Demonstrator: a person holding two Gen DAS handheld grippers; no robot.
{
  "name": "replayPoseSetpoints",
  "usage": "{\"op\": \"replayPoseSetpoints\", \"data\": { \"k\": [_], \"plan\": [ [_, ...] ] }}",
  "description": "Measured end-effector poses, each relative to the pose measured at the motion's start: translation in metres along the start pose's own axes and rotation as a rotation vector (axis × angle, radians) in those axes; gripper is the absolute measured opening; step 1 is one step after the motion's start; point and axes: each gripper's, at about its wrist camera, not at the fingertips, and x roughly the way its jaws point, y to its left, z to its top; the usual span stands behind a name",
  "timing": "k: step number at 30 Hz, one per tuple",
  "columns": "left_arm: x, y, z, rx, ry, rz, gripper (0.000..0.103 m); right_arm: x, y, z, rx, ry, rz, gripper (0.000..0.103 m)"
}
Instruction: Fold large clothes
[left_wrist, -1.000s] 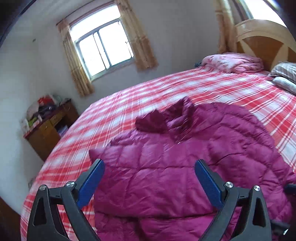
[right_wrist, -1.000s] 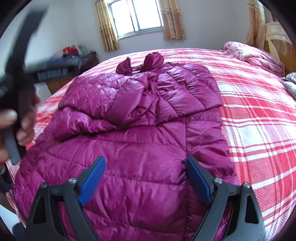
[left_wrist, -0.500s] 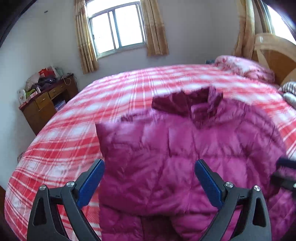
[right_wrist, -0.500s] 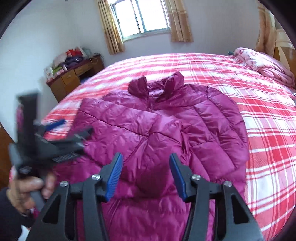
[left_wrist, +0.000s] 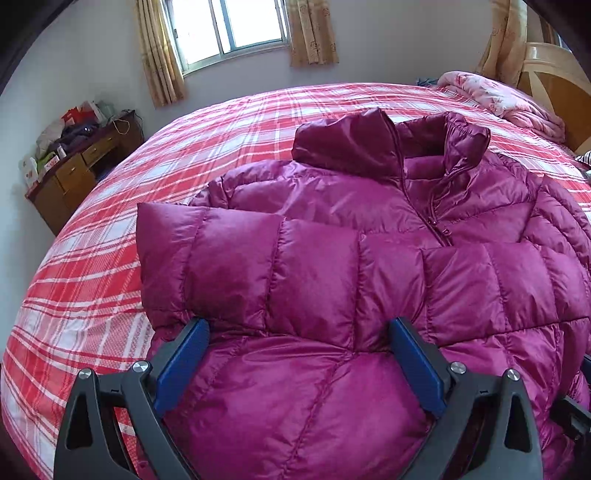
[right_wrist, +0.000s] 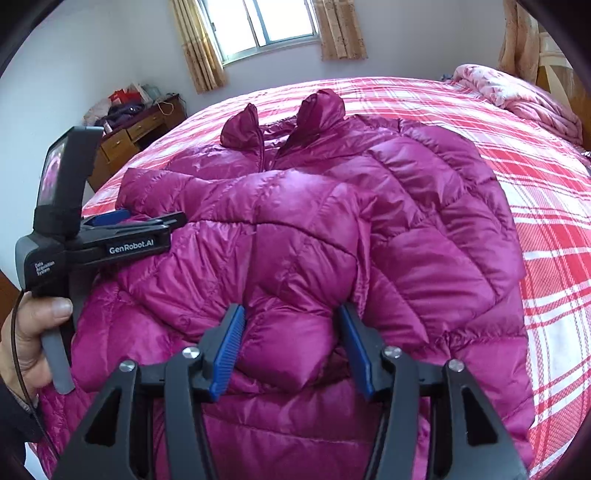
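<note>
Looks like the sleeve-folding stage: the magenta puffer jacket (right_wrist: 369, 221) lies flat on the red plaid bed (right_wrist: 535, 155), front up, collar (right_wrist: 295, 114) pointing toward the window (right_wrist: 277, 22) and hem toward the person, so its long axis runs from near to far down the bed. A sleeve (left_wrist: 258, 273) is already laid crosswise over the chest. The right gripper (right_wrist: 291, 354) has just been closing, and a puffy bunch of sleeve sits between its pads, which seem to pinch it (hard to be sure). The left gripper (left_wrist: 295, 365) hovers spread wide over the fabric, holding nothing. My guess for the next move: settle that sleeve flat, then take the hem and fold it up toward the collar.
</note>
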Motion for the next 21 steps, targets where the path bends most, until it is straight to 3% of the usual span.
{"op": "replayPoseSetpoints", "data": {
  "k": [18,21],
  "plan": [
    [0.012,-0.001,0.0,-0.022,0.027,0.014,0.101,0.009,0.009,0.004,-0.065,0.029,-0.064,0.056],
    [0.013,-0.001,0.0,-0.023,0.025,0.016,0.101,-0.006,0.006,0.006,-0.02,0.016,-0.066,0.056]
  ]
}}
